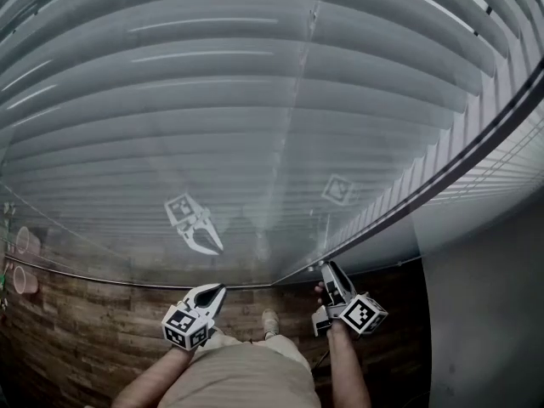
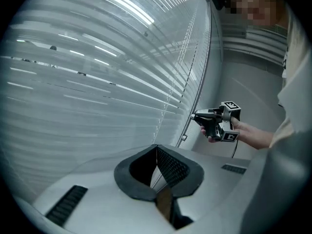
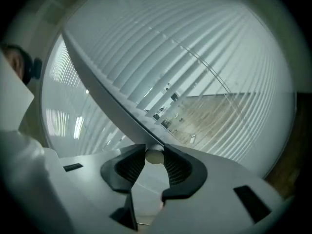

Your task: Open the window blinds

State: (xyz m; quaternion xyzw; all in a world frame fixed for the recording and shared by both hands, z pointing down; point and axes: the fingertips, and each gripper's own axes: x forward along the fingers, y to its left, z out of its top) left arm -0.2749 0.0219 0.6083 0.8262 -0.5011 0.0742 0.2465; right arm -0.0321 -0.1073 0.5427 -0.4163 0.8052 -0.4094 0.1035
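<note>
Blinds (image 1: 255, 100) across the whole upper part of the head view, slats turned shut and overlapping. Wand (image 3: 107, 95) slanting from upper right down to lower centre. Right gripper (image 1: 331, 272) at lower centre-right, pinching the wand near its lower end between both pads. Left gripper (image 1: 217, 291) at lower centre-left, jaws pressed together, empty, apart from the blinds.

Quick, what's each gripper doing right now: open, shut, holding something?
Left gripper: shut, nothing between its jaws.
Right gripper: shut on the lower end of the blinds' wand.
</note>
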